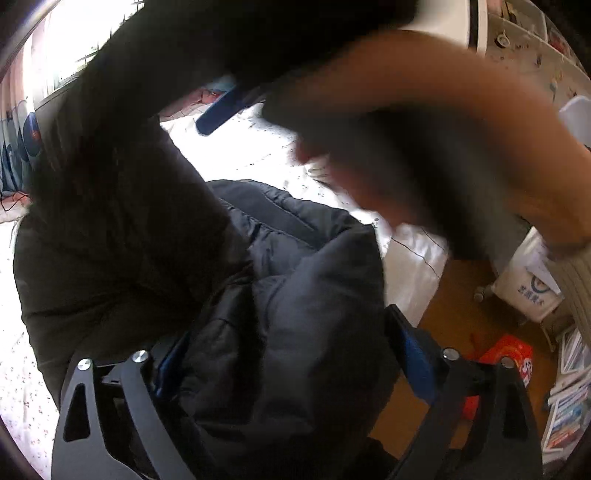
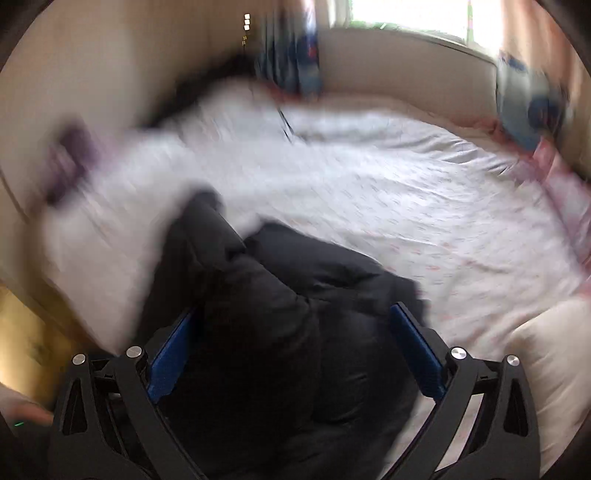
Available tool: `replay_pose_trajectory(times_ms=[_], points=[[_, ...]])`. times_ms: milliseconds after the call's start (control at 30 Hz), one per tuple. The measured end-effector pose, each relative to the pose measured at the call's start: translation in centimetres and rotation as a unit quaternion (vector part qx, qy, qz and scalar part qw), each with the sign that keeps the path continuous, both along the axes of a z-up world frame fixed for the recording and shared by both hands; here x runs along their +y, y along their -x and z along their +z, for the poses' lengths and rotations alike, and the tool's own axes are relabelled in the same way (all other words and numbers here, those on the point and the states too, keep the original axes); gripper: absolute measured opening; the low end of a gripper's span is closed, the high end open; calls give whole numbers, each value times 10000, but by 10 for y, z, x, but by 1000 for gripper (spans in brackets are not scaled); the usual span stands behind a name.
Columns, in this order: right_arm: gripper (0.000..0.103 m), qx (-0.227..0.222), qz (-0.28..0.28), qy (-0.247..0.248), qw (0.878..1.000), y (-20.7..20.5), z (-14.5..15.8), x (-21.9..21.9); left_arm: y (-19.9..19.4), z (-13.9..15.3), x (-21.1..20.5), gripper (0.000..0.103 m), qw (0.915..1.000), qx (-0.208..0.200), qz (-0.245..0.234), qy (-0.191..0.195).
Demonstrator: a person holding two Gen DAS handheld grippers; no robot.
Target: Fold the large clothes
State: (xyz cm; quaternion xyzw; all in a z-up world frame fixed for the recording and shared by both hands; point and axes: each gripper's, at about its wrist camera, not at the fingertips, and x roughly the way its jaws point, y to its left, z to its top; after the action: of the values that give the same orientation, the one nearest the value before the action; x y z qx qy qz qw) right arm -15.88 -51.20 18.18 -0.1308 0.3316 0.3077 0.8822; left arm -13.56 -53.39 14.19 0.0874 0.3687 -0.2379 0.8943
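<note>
A large black puffer jacket (image 1: pixel 280 295) hangs bunched above a white bed (image 1: pixel 258 147). My left gripper (image 1: pixel 291 354) is shut on a thick fold of the jacket, which fills the space between its blue pads (image 1: pixel 413 354). My right gripper (image 2: pixel 291 350) is shut on another bunch of the same jacket (image 2: pixel 280 314), held over the bed (image 2: pixel 406 192). In the left wrist view the other gripper's blue finger (image 1: pixel 218 110) and the person's blurred arm (image 1: pixel 424 122) cross the top. The right wrist view is motion-blurred.
White patterned bedsheet with a pillow (image 2: pixel 546 354) at the right. Wooden floor (image 1: pixel 454 295) beside the bed holds a red box (image 1: pixel 509 354), a white wheeled bin (image 1: pixel 528 291) and stacked books (image 1: pixel 569 413). A bright window (image 2: pixel 406 18) is behind the bed.
</note>
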Motion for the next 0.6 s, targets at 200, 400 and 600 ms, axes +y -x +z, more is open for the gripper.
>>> replay_pose_trajectory(times_ms=[200, 400, 600], points=[[96, -522, -811, 1407, 9853, -14, -34, 9, 32, 34, 41, 91, 9966, 153, -347, 734], [96, 576, -605, 280, 9961, -20, -51, -41, -1, 54, 119, 95, 9867, -151, 709, 1453], [96, 2025, 1281, -2664, 9336, -26, -35, -78, -42, 18, 139, 95, 9718, 338, 970, 2125]])
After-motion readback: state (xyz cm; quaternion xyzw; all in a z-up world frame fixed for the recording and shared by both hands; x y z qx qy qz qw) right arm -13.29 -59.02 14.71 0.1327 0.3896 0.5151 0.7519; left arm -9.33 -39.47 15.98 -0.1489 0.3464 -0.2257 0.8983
